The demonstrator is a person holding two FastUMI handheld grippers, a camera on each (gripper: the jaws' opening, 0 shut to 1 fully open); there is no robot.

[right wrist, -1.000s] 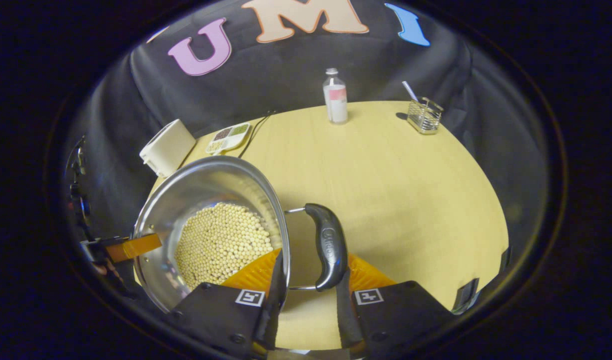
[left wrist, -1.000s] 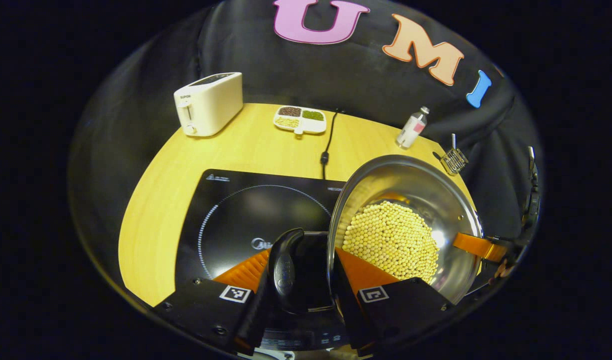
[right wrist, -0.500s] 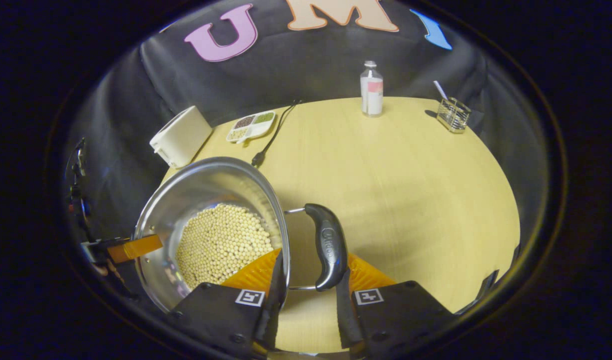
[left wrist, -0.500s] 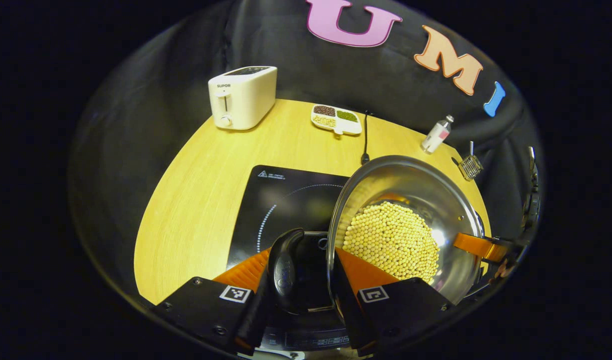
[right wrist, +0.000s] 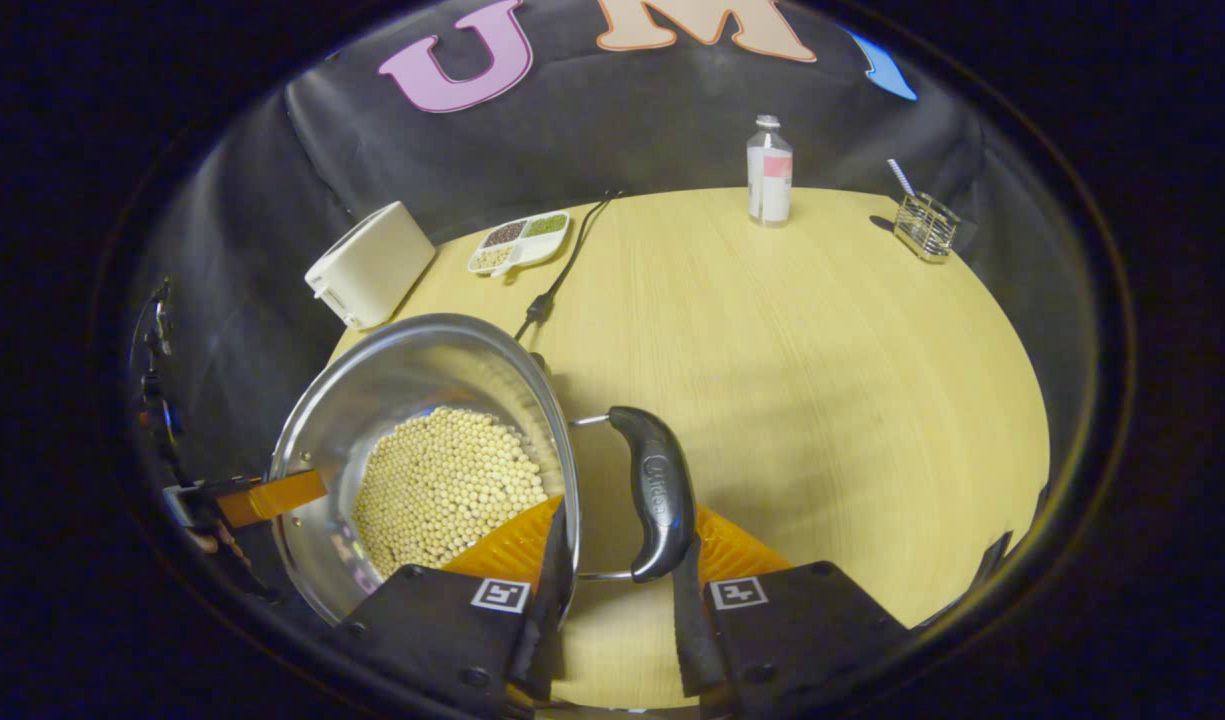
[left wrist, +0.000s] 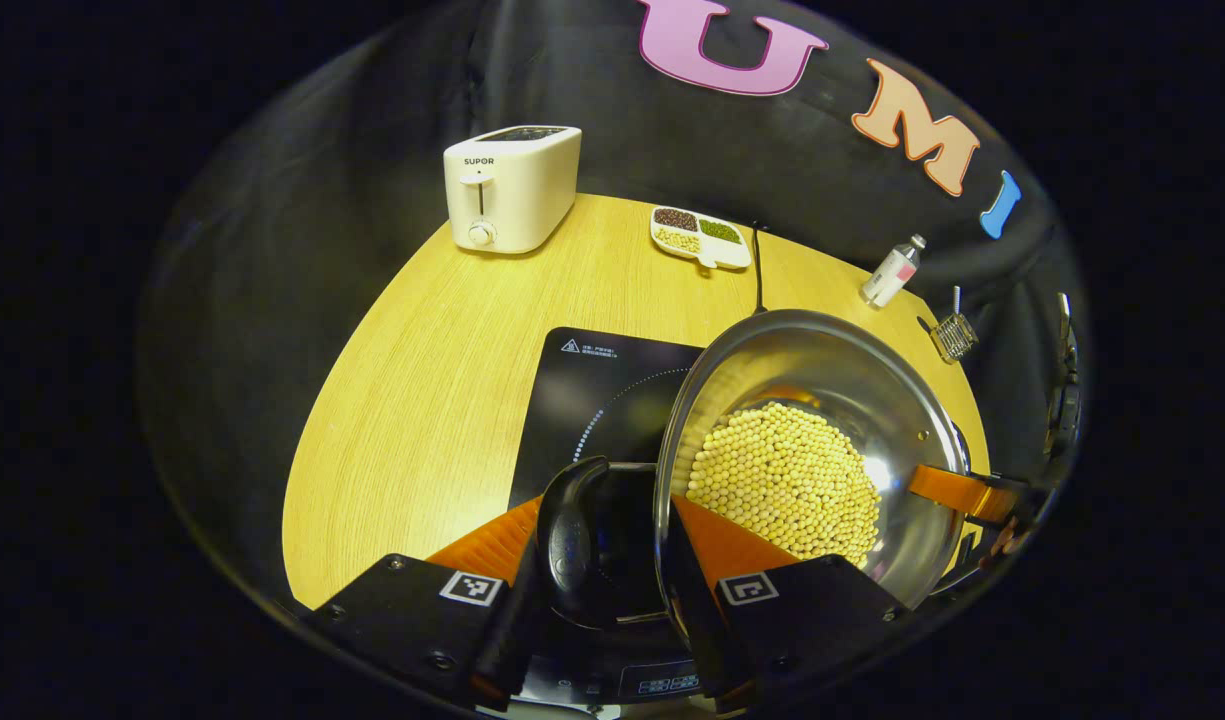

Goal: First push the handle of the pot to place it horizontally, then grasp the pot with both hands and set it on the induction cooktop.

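Carry step: left claw and right claw each clamp a pot handle; next, lower it squarely onto the cooktop.

At the bottom of the left gripper view, the left gripper has black blocky bodies with screws, a square black-and-white marker on each, and ribbed orange fingers. The right gripper is built the same way.
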